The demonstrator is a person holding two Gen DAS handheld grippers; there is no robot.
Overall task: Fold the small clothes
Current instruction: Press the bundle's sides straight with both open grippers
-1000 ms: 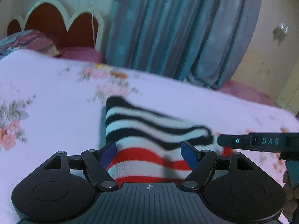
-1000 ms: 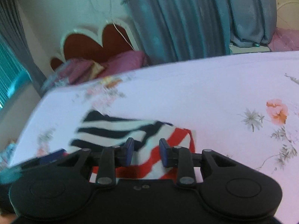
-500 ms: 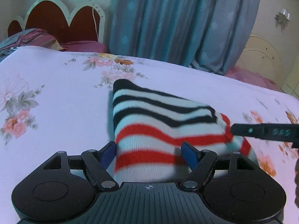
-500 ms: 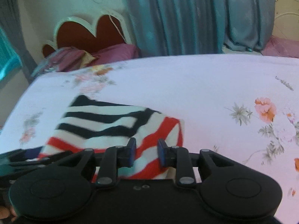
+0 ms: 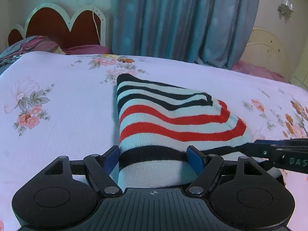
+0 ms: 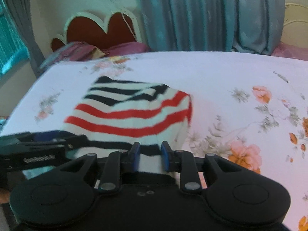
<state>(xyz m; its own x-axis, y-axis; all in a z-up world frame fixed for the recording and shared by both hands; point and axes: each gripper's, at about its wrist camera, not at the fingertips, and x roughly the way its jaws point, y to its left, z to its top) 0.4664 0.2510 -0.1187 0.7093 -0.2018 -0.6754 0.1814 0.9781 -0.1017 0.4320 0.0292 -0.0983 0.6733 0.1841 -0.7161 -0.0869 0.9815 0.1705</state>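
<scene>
Presently, a striped knitted garment (image 5: 173, 115), banded in black, red and pale blue-white, is found lying on the floral bedsheet (image 5: 57, 100) of the bed, its far corner directed toward the scalloped headboard (image 5: 63, 27). The near hem of the garment is seen raised off the sheet at both hand-held grippers.

The left hand-held gripper (image 5: 154, 159) is held wide, with a broad span of the hem between its blue pads; whether the pads press on the cloth cannot be told. The right hand-held gripper (image 6: 149, 156) stands at the garment's other near corner, its jaws closing, with a narrow bunch of the hem between the pads; firm contact cannot be confirmed in the blurred right wrist view.

Risks are judged as follows. If the left pads are not pressing, that side of the hem would be dropped once lifted, and a skewed fold would result. A thin pinch on the right could slip through stretchy knit. Uneven travel of the two sides would leave the stripes misaligned. The lower layer could be dragged along the sheet and bunched.
</scene>
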